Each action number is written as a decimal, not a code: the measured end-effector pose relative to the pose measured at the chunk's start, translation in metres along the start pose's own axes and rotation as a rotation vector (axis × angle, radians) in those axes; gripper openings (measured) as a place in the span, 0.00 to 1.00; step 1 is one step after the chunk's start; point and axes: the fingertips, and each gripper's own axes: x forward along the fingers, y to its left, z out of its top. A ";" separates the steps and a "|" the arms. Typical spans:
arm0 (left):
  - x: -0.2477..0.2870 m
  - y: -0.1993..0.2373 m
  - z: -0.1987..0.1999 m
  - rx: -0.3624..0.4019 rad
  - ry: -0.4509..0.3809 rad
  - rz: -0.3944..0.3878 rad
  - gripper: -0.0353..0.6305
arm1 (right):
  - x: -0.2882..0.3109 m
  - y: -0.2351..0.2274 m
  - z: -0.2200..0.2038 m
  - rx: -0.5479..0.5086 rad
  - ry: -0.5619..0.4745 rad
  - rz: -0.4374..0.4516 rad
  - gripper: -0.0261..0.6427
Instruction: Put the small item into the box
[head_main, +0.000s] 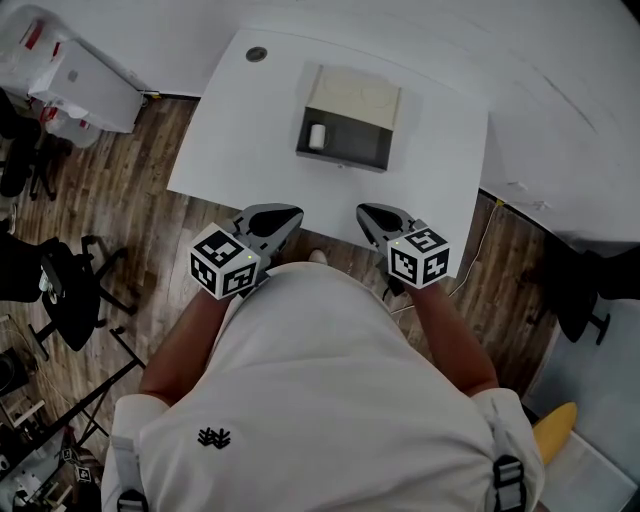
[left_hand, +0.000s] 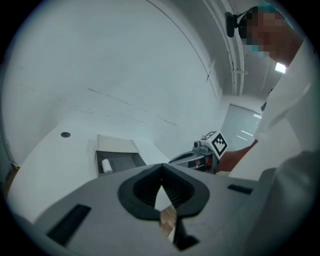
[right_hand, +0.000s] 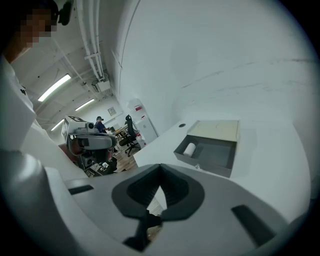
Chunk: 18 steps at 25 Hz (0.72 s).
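A grey box (head_main: 355, 148) with its cream lid (head_main: 358, 92) folded back stands on the white table (head_main: 230, 140). A small white roll (head_main: 317, 137) lies inside it, at its left end. Both gripper views show the box (left_hand: 125, 161) (right_hand: 216, 156) and the roll (left_hand: 106, 165) (right_hand: 189, 149) from afar. My left gripper (head_main: 283, 216) (left_hand: 161, 172) and right gripper (head_main: 371, 214) (right_hand: 160, 172) hover at the table's near edge, close to my body. Both are shut, with nothing between the jaws. Each one appears in the other's view, the right gripper (left_hand: 200, 155) and the left gripper (right_hand: 92, 142).
A round cable grommet (head_main: 257, 54) sits in the table's far left corner. Office chairs (head_main: 70, 290) and a white cabinet (head_main: 85, 85) stand on the wood floor to the left. A cable (head_main: 482, 238) hangs off the table's right side.
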 end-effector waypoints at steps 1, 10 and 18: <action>0.001 -0.002 -0.002 -0.006 0.000 0.007 0.06 | -0.002 0.001 -0.001 -0.003 -0.003 0.008 0.05; 0.012 -0.020 -0.014 -0.025 0.002 0.034 0.06 | -0.019 0.009 -0.015 -0.063 -0.016 0.061 0.05; 0.021 -0.029 -0.013 -0.021 0.001 0.034 0.06 | -0.024 0.019 -0.016 -0.127 -0.020 0.101 0.05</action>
